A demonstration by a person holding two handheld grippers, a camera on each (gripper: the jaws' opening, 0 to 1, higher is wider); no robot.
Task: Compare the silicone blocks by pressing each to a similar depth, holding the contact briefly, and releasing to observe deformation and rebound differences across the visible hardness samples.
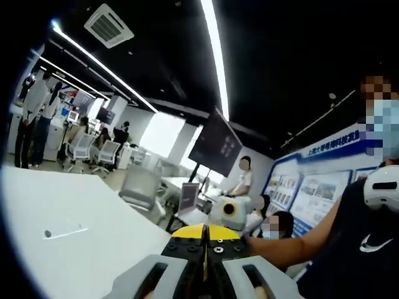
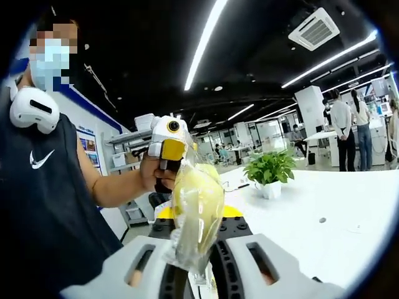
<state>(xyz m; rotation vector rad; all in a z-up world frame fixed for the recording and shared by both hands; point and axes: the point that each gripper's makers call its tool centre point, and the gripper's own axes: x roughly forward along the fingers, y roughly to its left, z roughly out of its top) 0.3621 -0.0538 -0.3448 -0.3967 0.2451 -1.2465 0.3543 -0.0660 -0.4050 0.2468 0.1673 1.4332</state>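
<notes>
Left gripper view: your left tongs [image 1: 206, 274] rise at bottom centre, jaws pressed together with nothing between them. The white surface [image 1: 75, 230] fills the lower left of the frame, bare but for a small dark mark. At right stands a person in a dark sleeveless top [image 1: 358, 243].

Right gripper view: your right tongs [image 2: 198, 261] are clenched on a yellowish translucent silicone block [image 2: 196, 208], which stands upright at centre frame, in what looks like a clear wrapper. Behind it, at centre, a hand [image 2: 153, 171] holds the other gripper. A potted plant [image 2: 271, 171] sits on the surface right of centre.
</notes>
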